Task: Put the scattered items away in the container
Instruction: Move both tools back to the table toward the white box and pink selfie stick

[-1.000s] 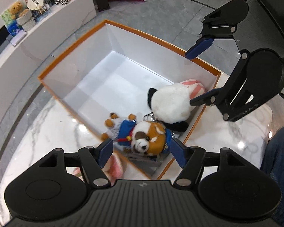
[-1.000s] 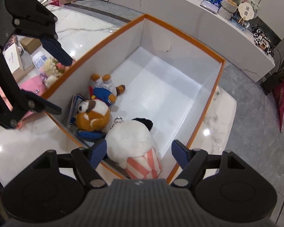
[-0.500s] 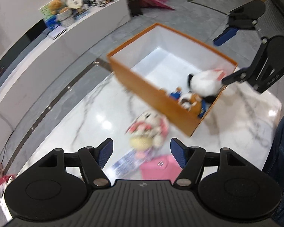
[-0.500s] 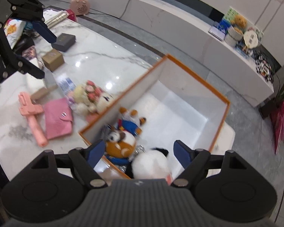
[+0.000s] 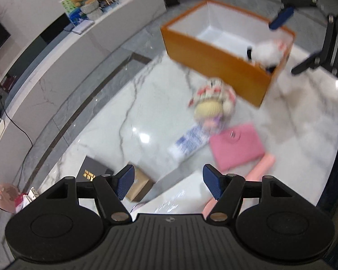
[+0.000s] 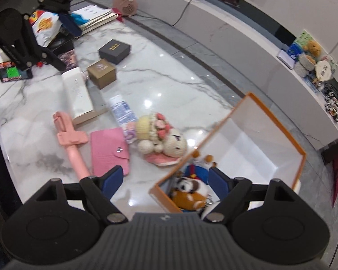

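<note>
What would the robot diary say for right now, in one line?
phase: between picks | left gripper: open, empty | right gripper: opening, empty | orange box: two plush toys inside | crocheted doll: on table

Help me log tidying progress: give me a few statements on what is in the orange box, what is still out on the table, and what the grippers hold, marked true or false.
1. The red panda plush lies inside the orange box. True.
2. The pink wallet is in the box. False: it lies on the marble table, beside the pink stick.
3. The left gripper holds a toy. False: nothing is between its fingers.
4. The crocheted doll lies on the table outside the box. True.
5. The right gripper carries nothing; its jaws are opening. True.
</note>
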The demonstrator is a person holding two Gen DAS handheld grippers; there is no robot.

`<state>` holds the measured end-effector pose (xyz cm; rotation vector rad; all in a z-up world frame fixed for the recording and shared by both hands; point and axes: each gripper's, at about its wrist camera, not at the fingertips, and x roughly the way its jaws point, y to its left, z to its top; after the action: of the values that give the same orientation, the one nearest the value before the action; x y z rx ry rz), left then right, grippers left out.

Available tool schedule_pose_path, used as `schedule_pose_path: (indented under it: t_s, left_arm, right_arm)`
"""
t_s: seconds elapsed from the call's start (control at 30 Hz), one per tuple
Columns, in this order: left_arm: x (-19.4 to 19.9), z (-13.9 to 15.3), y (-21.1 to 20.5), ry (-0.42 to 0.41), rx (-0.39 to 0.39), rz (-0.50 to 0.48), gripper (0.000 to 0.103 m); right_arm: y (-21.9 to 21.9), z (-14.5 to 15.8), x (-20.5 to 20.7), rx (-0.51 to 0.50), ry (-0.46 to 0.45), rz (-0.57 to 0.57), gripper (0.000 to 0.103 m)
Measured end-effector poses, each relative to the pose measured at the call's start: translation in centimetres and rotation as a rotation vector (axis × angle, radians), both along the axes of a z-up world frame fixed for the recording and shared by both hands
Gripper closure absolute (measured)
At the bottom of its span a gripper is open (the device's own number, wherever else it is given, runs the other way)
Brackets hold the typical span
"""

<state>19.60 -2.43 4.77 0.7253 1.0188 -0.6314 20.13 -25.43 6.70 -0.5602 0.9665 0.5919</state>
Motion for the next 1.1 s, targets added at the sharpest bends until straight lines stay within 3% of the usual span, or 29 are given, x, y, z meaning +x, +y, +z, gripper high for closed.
schedule_pose_path:
  t_s: [0.17, 0.43, 0.97, 1.1]
  left_arm:
    - [-0.5, -3.7, 1.0, 0.039, 0.113, -0.125, 0.024]
    - [-1.4, -8.9, 3.1, 0.035, 0.247, -0.287, 0.024]
    - [-1.5, -10.4, 4.4, 0.06, 0.23, -0.405, 0.024]
    - [-1.0, -10.4, 5.4, 0.061, 0.244, -0.397, 0.024]
  right_arm:
    - [2.1, -2.2, -0.2, -0.023, 0.035, 0.029, 0.019]
    - [4.4, -5.9, -0.1, -0.064, 0.098, 0.077, 0.019]
    - [7.9, -10.4, 0.5, -0.055, 0.184, 0.137, 0.019]
    - [9.2, -11.2, -0.5, -0.05, 0.185, 0.188, 0.019]
